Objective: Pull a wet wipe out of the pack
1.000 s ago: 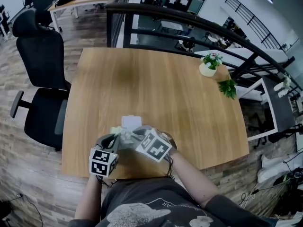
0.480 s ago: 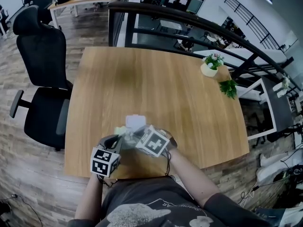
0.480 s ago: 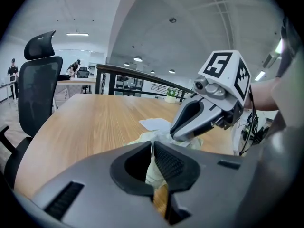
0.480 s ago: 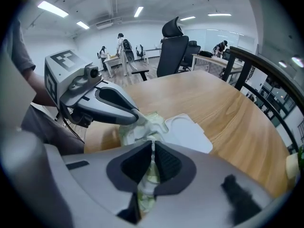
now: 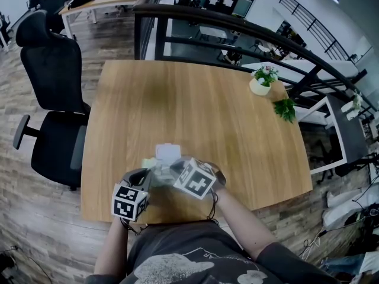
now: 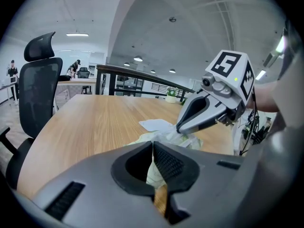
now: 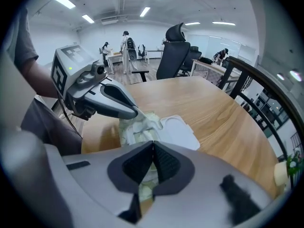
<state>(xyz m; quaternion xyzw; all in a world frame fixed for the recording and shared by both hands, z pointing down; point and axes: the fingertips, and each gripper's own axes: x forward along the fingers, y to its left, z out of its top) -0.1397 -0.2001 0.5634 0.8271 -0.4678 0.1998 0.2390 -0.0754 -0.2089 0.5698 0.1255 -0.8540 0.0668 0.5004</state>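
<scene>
- Nearby, a potted plant [image 5: 260, 83] sits at the far corner of the table [image 5: 195, 111], an office chair [image 5: 53, 70] to the left, and a railing [image 5: 237, 23] behind
- We see an open office around the wooden table
- The pack [image 7: 126, 133] lies at the near edge with its lid [image 7: 183, 133] open
- The left hand-held gripper [image 6: 153, 151], just closing, pinches the pack's edge
- The right hand-held gripper [image 7: 153, 156], just closing, nips the wet wipe [image 7: 145, 126]

Angled downward, tips close together: left gripper [image 6: 153, 151] clamped on pack [image 7: 128, 133], right gripper [image 7: 153, 151] on wet wipe [image 6: 172, 133], jaws just closed further.
</scene>
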